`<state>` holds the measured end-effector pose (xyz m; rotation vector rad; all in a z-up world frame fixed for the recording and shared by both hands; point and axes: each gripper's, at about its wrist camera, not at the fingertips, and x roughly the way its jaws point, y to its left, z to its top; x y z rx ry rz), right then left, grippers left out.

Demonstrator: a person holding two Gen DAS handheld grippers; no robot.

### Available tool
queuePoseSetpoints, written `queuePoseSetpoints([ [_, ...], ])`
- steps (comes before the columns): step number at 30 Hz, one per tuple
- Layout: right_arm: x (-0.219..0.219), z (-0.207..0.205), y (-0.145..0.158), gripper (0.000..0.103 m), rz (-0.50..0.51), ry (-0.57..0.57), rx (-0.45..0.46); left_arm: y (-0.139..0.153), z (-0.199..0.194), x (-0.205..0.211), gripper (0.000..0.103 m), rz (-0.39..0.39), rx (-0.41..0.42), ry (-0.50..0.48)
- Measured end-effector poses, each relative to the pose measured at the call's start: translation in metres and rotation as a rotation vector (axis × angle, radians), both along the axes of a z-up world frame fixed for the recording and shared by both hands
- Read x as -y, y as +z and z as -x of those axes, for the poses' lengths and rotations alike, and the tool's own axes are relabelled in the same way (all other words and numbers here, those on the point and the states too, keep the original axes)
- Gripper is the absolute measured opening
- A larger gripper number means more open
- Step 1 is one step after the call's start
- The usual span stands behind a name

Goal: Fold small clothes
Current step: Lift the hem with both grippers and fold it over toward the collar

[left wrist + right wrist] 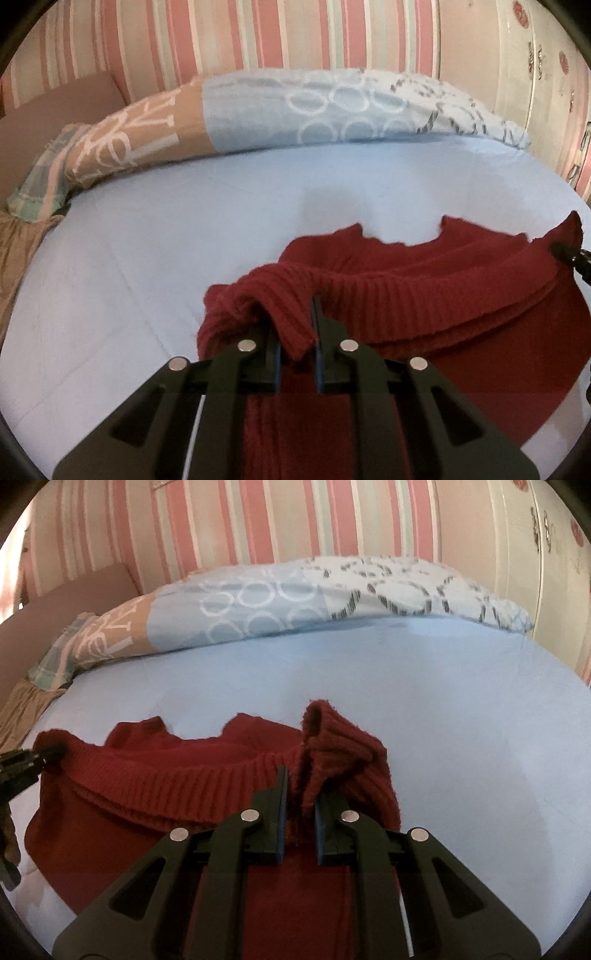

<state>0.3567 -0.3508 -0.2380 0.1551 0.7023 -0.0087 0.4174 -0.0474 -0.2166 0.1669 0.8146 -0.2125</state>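
A dark red knitted sweater (424, 291) is held up over the light blue bed sheet (147, 266). My left gripper (295, 317) is shut on the ribbed hem at its left corner. My right gripper (301, 786) is shut on the ribbed hem at the right corner of the sweater (177, 786). The hem stretches between the two grippers. The right gripper also shows at the right edge of the left wrist view (570, 254), and the left gripper at the left edge of the right wrist view (29, 762). The sweater's lower part hangs under the grippers, partly hidden.
A patterned blue and tan pillow (277, 110) lies along the head of the bed. A striped pink wall (258, 33) stands behind it. A plaid cloth (40, 184) lies at the bed's left edge. A pale wardrobe (546, 554) stands at the right.
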Motion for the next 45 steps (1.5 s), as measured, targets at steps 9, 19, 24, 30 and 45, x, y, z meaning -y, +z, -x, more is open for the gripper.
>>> queuePoseSetpoints([
  [9, 0.001, -0.006, -0.023, 0.015, -0.006, 0.018, -0.046, -0.02, -0.005, 0.001, 0.022, -0.02, -0.025, -0.012],
  [19, 0.012, 0.024, -0.004, 0.049, -0.042, 0.064, 0.048, 0.012, 0.025, -0.03, 0.07, 0.043, 0.084, 0.015],
  [24, 0.002, 0.011, -0.014, 0.049, -0.001, 0.107, -0.013, -0.001, 0.012, -0.013, 0.07, 0.008, 0.037, -0.02],
  [30, -0.015, -0.018, -0.025, 0.045, 0.04, 0.133, -0.081, -0.02, -0.017, 0.007, 0.07, -0.046, -0.009, -0.001],
  [45, -0.004, -0.06, -0.039, 0.036, 0.043, 0.014, -0.103, -0.039, -0.053, -0.012, 0.07, -0.062, -0.016, 0.158],
])
